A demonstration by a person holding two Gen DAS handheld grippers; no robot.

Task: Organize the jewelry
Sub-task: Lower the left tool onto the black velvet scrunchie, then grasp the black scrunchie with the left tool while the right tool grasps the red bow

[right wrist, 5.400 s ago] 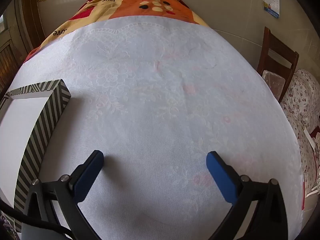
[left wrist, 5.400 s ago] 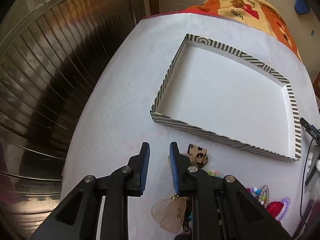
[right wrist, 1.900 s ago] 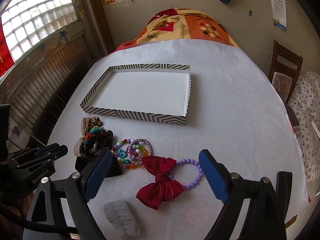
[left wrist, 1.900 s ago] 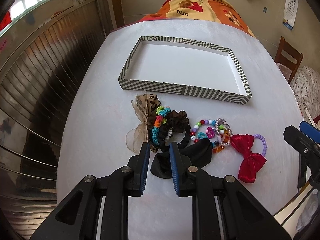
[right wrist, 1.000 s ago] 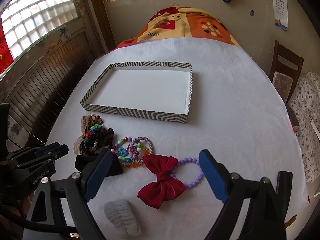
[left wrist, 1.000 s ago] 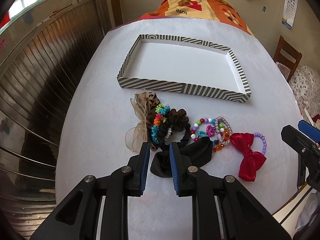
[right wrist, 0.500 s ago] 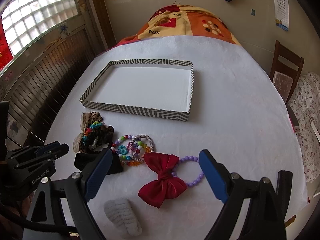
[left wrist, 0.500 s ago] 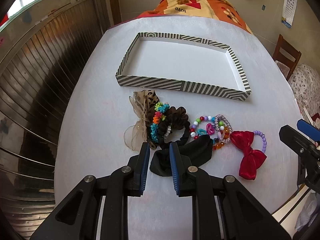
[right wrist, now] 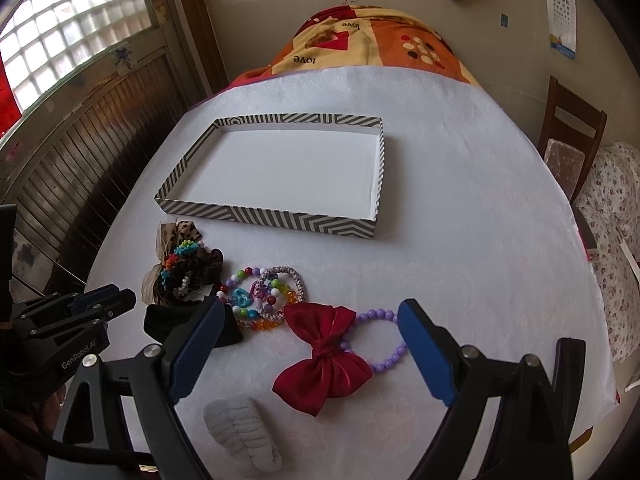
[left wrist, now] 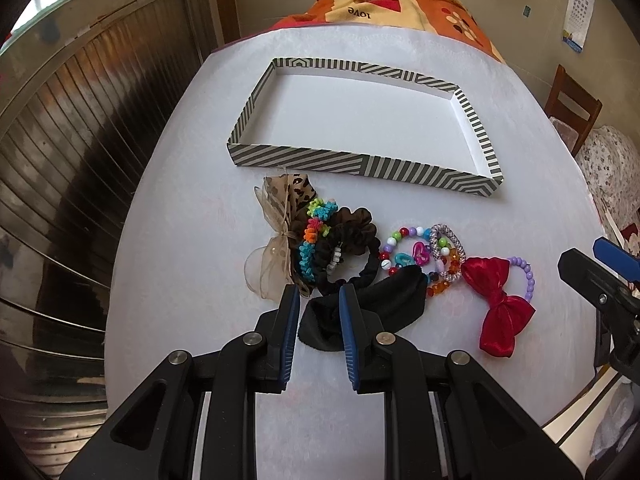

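An empty striped tray (left wrist: 360, 166) (right wrist: 276, 218) lies on the white table. In front of it lies a row of accessories: a leopard-print bow (left wrist: 280, 236), dark scrunchies (left wrist: 348, 248) with a multicoloured band, beaded bracelets (left wrist: 420, 254) (right wrist: 264, 296), a black cloth band (left wrist: 376, 312) and a red bow (left wrist: 496, 304) (right wrist: 324, 360) on a purple bead bracelet (right wrist: 384, 340). My left gripper (left wrist: 319, 300) hovers over the black band, jaws narrowly apart, holding nothing. My right gripper (right wrist: 308, 320) is wide open above the red bow.
A grey fuzzy hair band (right wrist: 240, 436) lies near the table's front edge. A wooden chair (right wrist: 568, 132) stands at the right. An orange blanket (right wrist: 360, 48) covers the far end. A slatted wall (left wrist: 60, 140) runs along the left.
Both grippers pulled back from the tray and up over five seconds, bringing the accessories into view. In the last second they drifted slightly forward; jaws unchanged.
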